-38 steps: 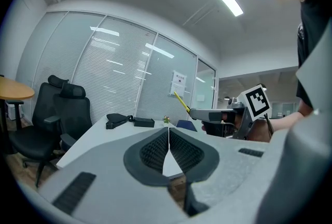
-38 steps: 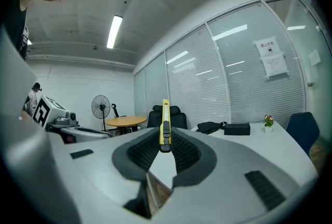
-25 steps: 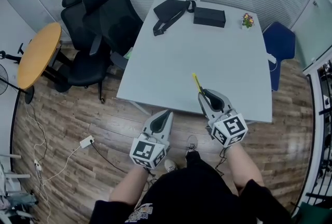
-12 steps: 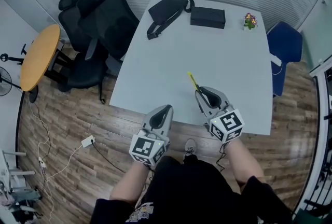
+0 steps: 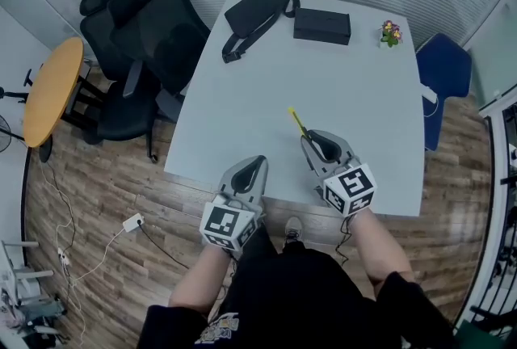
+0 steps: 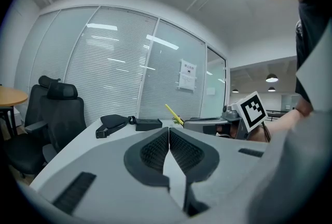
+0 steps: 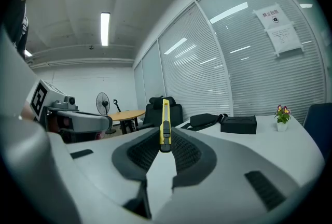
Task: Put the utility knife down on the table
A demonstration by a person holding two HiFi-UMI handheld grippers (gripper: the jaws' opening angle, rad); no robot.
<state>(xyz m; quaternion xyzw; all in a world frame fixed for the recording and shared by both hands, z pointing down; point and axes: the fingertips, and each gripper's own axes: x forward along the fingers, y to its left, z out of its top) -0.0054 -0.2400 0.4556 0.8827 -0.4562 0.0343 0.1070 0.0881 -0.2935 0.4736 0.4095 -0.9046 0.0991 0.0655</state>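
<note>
Pale surface lies ahead of both jaws; right gripper clamps utility knife, tip forward for lay-down; left gripper closed, apparently empty.

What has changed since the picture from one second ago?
Both tools moved forward: the right tool now sits further over the table, and the left tool reaches its near edge. The utility knife stays clamped in the right tool; the left tool stays shut and empty; bag and box unmoved.

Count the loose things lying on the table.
3: a black bag at the far left, a black box beside it, a small flower pot at the far right. Nothing seems hidden.
</note>
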